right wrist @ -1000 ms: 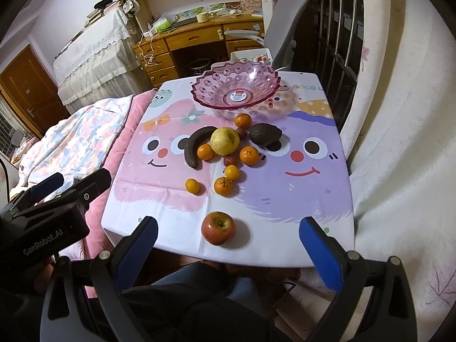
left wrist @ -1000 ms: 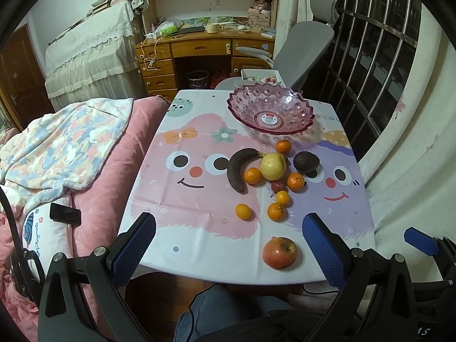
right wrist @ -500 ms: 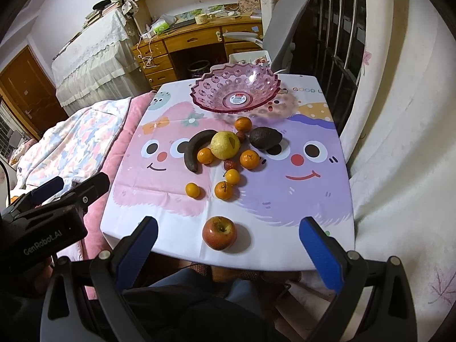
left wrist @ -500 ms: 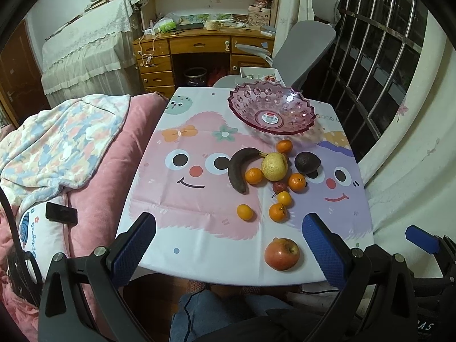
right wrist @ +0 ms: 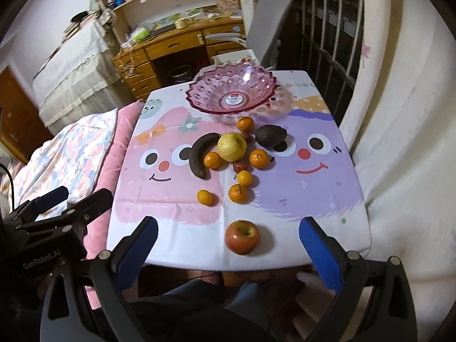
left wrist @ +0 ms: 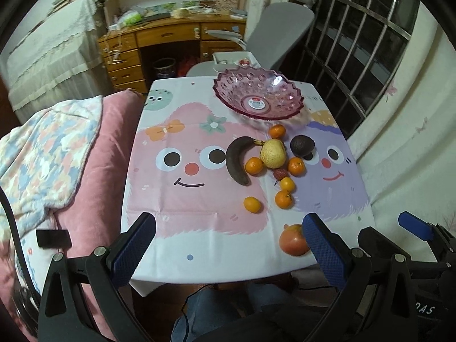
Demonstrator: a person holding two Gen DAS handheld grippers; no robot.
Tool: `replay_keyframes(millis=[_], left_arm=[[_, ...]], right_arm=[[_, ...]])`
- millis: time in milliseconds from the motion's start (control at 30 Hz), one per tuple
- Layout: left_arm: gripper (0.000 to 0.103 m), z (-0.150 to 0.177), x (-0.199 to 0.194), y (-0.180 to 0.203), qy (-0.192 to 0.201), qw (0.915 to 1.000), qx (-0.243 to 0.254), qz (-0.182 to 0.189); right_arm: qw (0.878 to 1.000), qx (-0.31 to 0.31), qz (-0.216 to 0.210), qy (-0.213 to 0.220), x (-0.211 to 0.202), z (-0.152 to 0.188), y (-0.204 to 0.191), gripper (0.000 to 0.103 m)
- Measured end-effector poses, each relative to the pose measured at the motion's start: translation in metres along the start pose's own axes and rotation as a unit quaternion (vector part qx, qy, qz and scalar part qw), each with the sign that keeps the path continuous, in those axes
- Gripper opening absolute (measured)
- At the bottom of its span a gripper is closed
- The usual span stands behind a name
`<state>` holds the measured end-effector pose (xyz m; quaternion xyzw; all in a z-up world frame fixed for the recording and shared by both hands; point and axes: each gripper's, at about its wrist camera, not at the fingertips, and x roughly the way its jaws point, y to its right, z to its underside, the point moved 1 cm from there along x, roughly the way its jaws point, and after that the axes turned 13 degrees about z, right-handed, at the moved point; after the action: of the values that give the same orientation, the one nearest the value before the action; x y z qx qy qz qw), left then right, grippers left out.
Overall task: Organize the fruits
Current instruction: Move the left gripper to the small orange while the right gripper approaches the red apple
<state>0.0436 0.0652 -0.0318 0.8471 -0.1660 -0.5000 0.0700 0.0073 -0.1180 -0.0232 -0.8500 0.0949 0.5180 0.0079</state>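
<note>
Both tongs, left tongs (left wrist: 228,252) and right tongs (right wrist: 228,252), gaping and empty. I'd straddle the round red apple (right wrist: 242,236) nearest me, squeeze gently, then carry it to the pink scalloped plastic bowl (right wrist: 199,91) beyond.

I held my left tool (left wrist: 228,245) level, its two blue-padded fingers (left wrist: 134,249) spread wide with nothing between them. My right tool (right wrist: 228,249) was likewise wide apart and gripped nothing. The two hung side by side, the left one's body visible at the lower left of the right wrist view.
</note>
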Motion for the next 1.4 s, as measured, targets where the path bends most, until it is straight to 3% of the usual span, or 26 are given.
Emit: replay_keyframes(millis=[233, 567, 767, 900, 1167, 1400], left_arm=[[0.102, -0.011, 0.023, -0.025, -0.048, 0.9968, 0.053, 0.036], [0.102, -0.016, 0.101, -0.034, -0.137, 0.9823, 0.104, 0.073], [0.102, -0.017, 0.156, -0.027, -0.180, 0.9735, 0.115, 0.082], [0.102, -0.011, 0.194, -0.020, -0.199, 0.9664, 0.134, 0.091], [0.093, 0.000, 0.256, -0.019, -0.231, 0.9611, 0.122, 0.090], [0.081, 0.008, 0.281, -0.012, -0.245, 0.9566, 0.134, 0.083]], right_arm=[[0.998, 0.048, 0.041, 0.008, 0.009, 0.013, -0.023, 0.100], [0.993, 0.060, 0.098, 0.038, 0.049, 0.043, -0.036, 0.100], [0.993, 0.044, 0.110, 0.008, 0.095, 0.057, -0.037, 0.099], [0.993, 0.035, 0.113, -0.023, 0.129, 0.066, -0.036, 0.090], [0.991, 0.045, 0.106, -0.064, 0.174, 0.078, -0.029, 0.083], [0.992, 0.060, 0.078, -0.084, 0.189, 0.081, -0.024, 0.081]])
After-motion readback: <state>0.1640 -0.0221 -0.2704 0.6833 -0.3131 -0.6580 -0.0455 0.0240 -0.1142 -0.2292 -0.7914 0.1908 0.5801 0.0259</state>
